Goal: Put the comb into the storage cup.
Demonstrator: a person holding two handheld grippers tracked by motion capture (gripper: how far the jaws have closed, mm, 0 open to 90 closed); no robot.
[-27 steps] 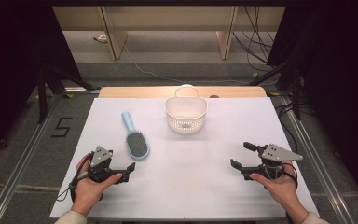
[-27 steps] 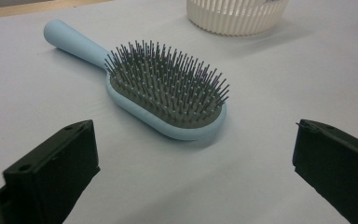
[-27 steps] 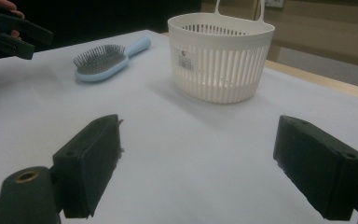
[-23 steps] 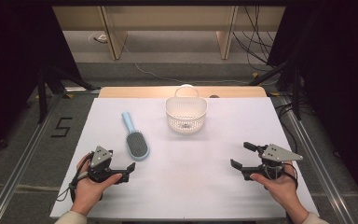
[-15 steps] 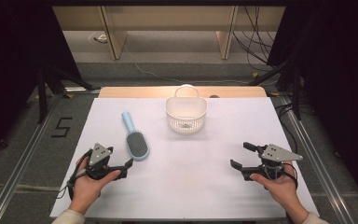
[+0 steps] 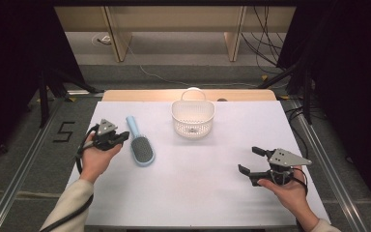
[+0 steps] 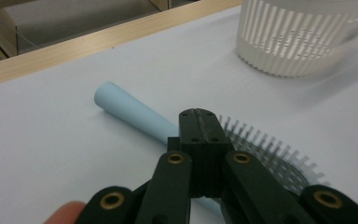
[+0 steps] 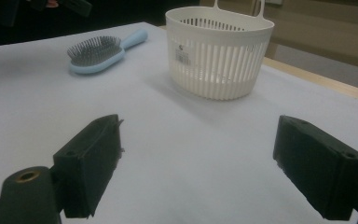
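My left gripper has moved up the table from the near edge and now sits just beside the brush handle, jaws pressed together on nothing. So I judge the pickup is starting; I must open before grasping. The brush lies left of the basket. My right gripper rests wide open, empty, unmoved.

My left gripper sits just left of the hairbrush, by its handle, on the table. Brush lies left of the basket, w/ handle pointing to far edge. Basket stands far centre. My right gripper is near right, well apart from both
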